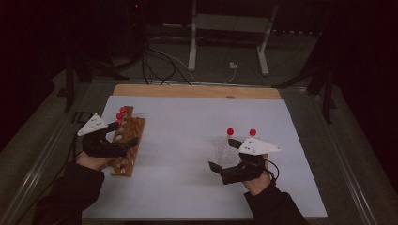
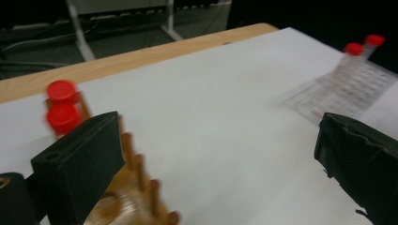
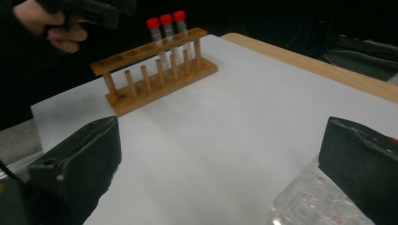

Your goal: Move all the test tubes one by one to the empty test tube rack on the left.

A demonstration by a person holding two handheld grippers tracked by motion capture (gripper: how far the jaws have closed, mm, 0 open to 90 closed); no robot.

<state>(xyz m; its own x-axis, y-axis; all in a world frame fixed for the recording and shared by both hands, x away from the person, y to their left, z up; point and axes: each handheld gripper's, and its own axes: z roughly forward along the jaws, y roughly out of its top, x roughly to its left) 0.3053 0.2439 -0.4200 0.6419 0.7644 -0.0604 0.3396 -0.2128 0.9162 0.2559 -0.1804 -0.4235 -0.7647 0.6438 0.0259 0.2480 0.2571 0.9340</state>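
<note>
With the left hand-held gripper [image 1: 123, 133] spread wide and empty at the left of the high view, over the wooden rack [image 1: 127, 139] holding three red-capped tubes [image 1: 120, 115], the rack could be knocked; the right hand-held gripper [image 1: 223, 157], likewise wide and empty, could tip the clear rack [image 1: 227, 149].

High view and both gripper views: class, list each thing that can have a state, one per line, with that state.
Wooden rack: upright on the white sheet, three capped tubes at one end, other holes empty.
Red-capped tubes: upright, caps on.
Clear rack: holds two capped tubes.
Left hand-held gripper: open, over the wooden rack, nothing held.
Right hand-held gripper: open, nothing held.
</note>
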